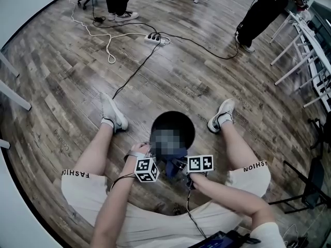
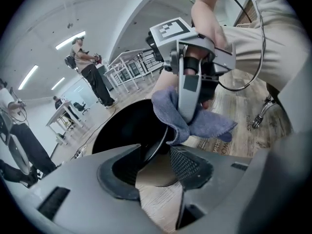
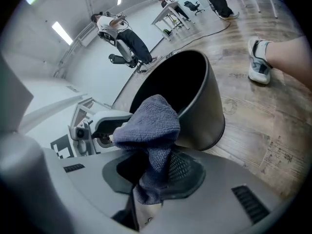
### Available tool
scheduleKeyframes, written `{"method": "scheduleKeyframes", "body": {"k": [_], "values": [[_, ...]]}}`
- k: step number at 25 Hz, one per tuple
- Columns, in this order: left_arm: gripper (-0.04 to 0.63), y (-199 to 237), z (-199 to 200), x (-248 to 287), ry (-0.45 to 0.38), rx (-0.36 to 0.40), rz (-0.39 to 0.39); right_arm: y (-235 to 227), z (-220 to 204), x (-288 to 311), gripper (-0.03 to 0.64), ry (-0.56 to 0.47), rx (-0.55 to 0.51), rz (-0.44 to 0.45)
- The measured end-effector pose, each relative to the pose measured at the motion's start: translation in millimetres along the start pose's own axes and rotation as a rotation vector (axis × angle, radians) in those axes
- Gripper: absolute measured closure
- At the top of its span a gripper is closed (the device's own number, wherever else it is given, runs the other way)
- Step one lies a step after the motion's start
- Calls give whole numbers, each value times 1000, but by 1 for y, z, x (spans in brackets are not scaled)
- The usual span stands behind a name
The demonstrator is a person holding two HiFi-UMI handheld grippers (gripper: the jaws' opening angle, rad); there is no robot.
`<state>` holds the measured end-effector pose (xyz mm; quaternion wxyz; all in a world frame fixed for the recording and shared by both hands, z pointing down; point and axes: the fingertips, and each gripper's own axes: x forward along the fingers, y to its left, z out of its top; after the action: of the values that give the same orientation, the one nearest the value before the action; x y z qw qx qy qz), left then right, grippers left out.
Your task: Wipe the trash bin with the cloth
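Sitting on the wood floor [image 1: 181, 81] with the black trash bin [image 3: 207, 108] between the legs, opening facing up. Pinching the blue cloth [image 3: 152, 123] tight in the fingers of the right gripper [image 3: 155, 175], bunching it up right at the bin's near rim, touching it. Holding the fingers of the left gripper [image 2: 155, 165] spread wide, straddling that same rim just beside the cloth, not really squeezing it by the looks of it.
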<state>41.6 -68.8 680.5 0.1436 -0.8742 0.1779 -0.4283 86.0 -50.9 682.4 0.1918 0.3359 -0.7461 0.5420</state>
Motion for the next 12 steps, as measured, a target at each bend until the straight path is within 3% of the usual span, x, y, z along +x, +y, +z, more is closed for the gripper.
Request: {"method": "scheduleKeyframes", "body": {"k": [12], "values": [[420, -1, 3, 4, 18, 20, 38, -89, -46, 90, 528, 10, 139, -107]]}}
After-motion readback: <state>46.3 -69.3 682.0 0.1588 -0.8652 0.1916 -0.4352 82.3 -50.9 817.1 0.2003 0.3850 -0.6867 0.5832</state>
